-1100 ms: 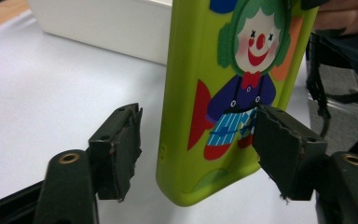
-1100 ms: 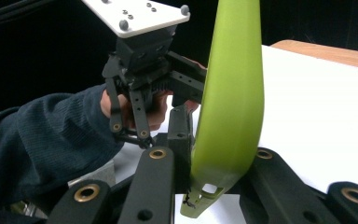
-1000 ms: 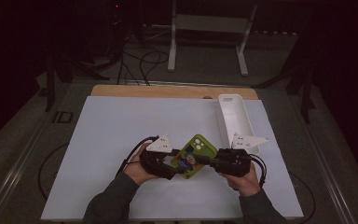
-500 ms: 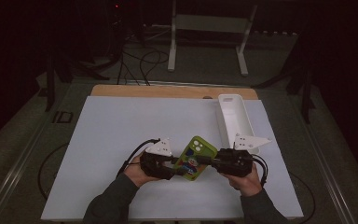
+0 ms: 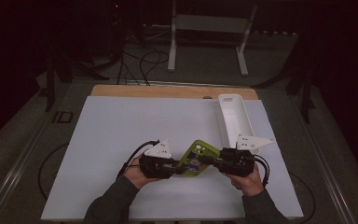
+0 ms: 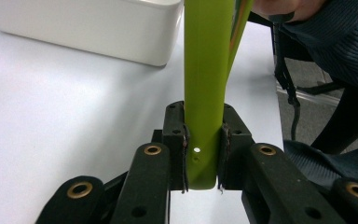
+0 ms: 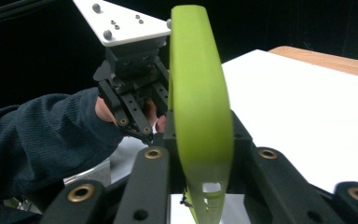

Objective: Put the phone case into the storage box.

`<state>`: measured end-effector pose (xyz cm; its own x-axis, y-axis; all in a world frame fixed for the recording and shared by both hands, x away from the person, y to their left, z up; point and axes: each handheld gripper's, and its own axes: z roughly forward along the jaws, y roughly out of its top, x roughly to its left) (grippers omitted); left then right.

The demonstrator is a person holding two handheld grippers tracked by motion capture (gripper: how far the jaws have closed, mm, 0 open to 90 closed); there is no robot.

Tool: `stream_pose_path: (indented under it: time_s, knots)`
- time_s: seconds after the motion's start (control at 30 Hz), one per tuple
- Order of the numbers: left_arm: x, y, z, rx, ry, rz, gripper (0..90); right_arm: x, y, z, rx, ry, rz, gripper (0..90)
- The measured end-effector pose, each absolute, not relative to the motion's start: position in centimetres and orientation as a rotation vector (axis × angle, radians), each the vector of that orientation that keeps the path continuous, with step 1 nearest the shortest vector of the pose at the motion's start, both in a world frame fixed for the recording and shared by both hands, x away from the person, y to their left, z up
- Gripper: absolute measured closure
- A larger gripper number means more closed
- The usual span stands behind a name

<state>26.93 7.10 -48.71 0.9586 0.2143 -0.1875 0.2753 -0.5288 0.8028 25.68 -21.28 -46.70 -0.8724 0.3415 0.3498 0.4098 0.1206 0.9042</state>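
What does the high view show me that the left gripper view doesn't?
High view: the printed back and camera cutout of the green case, and the wooden board behind. Left gripper view: the left tongs, which have just been closing, pressing the case's end, with its small holes. Both: the case, white tray and white tabletop.

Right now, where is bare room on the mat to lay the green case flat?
Bare: the white mat left of and beyond the left hand-held gripper. Crowded: the green case, the right hand-held gripper, the white tray.
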Motion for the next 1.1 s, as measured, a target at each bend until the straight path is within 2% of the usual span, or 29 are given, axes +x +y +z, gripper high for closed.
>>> stream_pose_path:
  time_s: [0.17,0.4,0.47,0.73,1.1]
  knots:
    - [26.76,7.10,-48.64,2.138,0.344,-0.067,77.4,25.67,-21.26,-46.77,-0.802,-2.316,-1.891,68.7]
    - [26.53,6.97,-48.48,2.139,0.350,-0.040,77.5,25.64,-20.85,-46.90,-0.883,-2.373,-1.866,52.6]
    - [26.55,7.08,-48.41,2.135,0.360,-0.030,77.5,25.65,-20.73,-46.97,-0.921,-2.393,-1.848,44.5]
    - [26.67,7.47,-48.14,2.119,0.405,0.018,77.5,25.74,-20.73,-47.14,-1.056,-2.417,-1.810,28.4]
    - [26.75,7.46,-48.22,2.128,0.468,0.078,77.4,25.69,-20.55,-47.15,-1.145,-2.435,-1.792,13.8]
